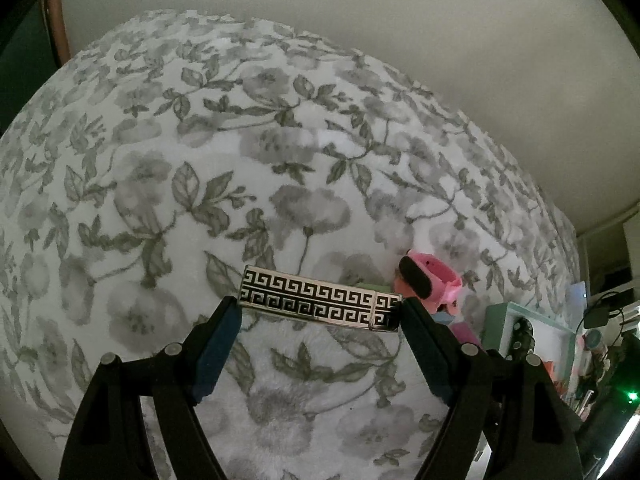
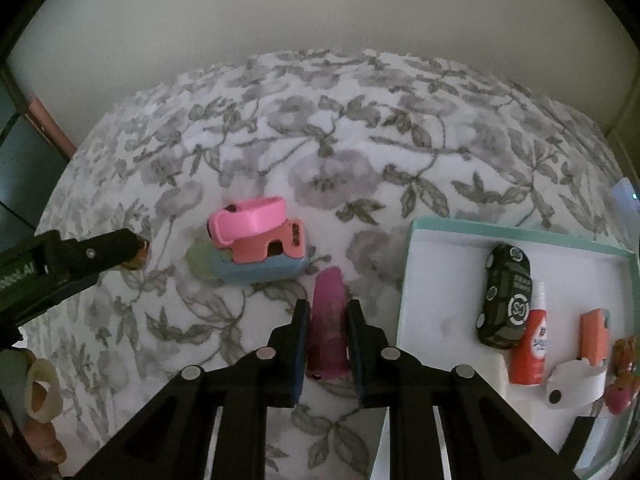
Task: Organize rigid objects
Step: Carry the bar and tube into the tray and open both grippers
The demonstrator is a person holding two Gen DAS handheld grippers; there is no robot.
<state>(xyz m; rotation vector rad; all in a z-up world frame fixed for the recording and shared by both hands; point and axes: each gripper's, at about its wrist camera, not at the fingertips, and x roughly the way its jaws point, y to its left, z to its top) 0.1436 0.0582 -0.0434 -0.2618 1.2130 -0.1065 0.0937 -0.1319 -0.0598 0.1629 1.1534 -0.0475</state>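
1. The left gripper point(image 1: 320, 312) clamps a key-patterned bar point(image 1: 320, 299) crosswise between its 2 fingertips, above the floral blanket point(image 1: 160, 200).
2. The right gripper point(image 2: 328, 312) grips a magenta piece point(image 2: 326, 320) lengthwise.
3. Pink clips point(image 2: 256, 236) lie just ahead; the teal tray point(image 2: 520, 234) sits to the right.

The patterned case point(image 1: 320, 298) gleams like polished metal. The floral blanket point(image 1: 280, 160) looks plush and fuzzy. The magenta piece point(image 2: 327, 320) seems matt plastic.
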